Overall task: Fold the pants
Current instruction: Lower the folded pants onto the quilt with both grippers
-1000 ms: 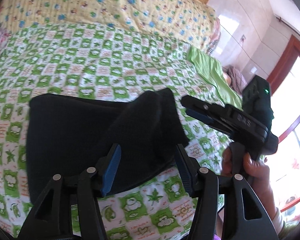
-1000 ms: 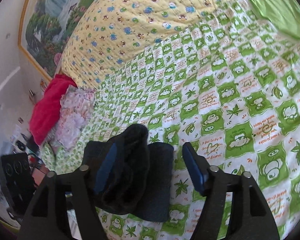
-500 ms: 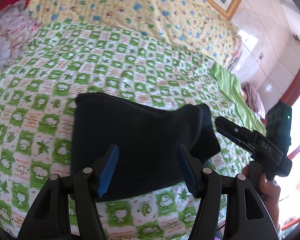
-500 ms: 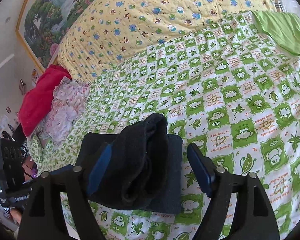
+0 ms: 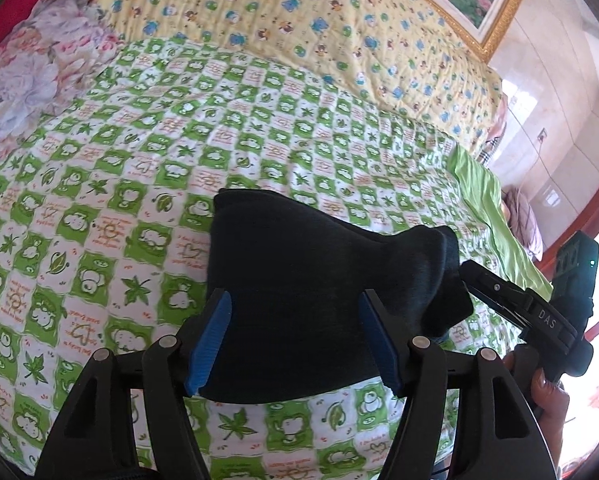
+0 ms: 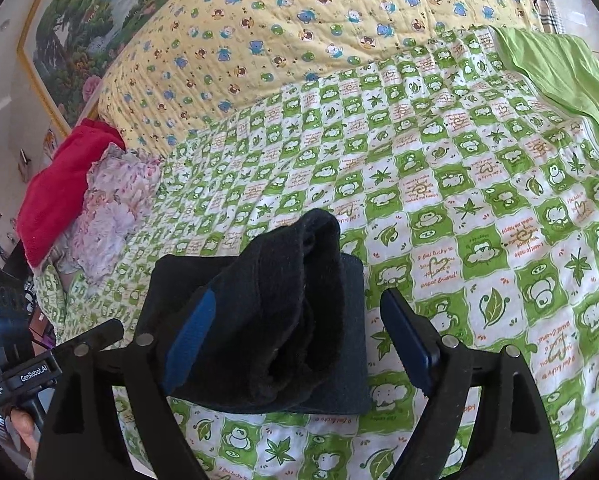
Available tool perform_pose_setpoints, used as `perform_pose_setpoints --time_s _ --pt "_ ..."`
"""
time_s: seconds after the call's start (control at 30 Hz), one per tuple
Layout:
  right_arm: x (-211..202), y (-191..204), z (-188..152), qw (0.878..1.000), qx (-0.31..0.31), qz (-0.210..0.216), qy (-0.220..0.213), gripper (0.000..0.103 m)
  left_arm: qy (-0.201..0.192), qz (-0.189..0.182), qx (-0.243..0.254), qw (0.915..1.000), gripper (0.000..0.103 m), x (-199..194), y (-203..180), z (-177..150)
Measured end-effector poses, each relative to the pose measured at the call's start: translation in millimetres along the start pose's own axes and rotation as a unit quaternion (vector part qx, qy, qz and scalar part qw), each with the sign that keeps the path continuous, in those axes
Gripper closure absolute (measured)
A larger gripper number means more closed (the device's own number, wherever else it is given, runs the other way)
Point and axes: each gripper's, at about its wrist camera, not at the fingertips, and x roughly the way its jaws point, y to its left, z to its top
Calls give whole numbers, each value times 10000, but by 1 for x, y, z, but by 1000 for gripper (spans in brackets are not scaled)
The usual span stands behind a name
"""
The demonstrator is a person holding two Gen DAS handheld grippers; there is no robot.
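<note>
The dark navy pants (image 5: 319, 280) lie folded into a compact bundle on the green-and-white checked bedspread (image 5: 119, 168). One end of the bundle bulges up in a thick rolled fold (image 6: 295, 280). My left gripper (image 5: 295, 340) is open and empty, hovering just in front of the bundle. My right gripper (image 6: 299, 340) is open and empty, its jaws standing either side of the rolled end without gripping it. The right gripper's body also shows at the right of the left wrist view (image 5: 539, 316).
A yellow patterned quilt (image 6: 299, 20) covers the head of the bed. A red cloth (image 6: 59, 188) and a floral cloth (image 6: 111, 208) lie at the left side. A plain green cloth (image 6: 559, 68) lies at the right. A framed painting (image 6: 79, 12) hangs behind.
Both grippers have drawn back and up from the pants, so the bundle looks smaller and farther off. Both stay open. The pants have not moved.
</note>
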Motion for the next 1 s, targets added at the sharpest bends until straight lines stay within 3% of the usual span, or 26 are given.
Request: perform_pose_setpoints --time_s 0.37,0.83,1.0 --pt "8 1 -5 9997 100 -114 170 18 130 -33 -241 9996 31 7 17 1" --pt "18 -6 -8 9992 168 -124 331 17 351 -86 -110 9993 26 31 13 14" --pt "25 -19 -14 9980 294 -310 471 17 476 -69 -198 9986 26 45 20 14"
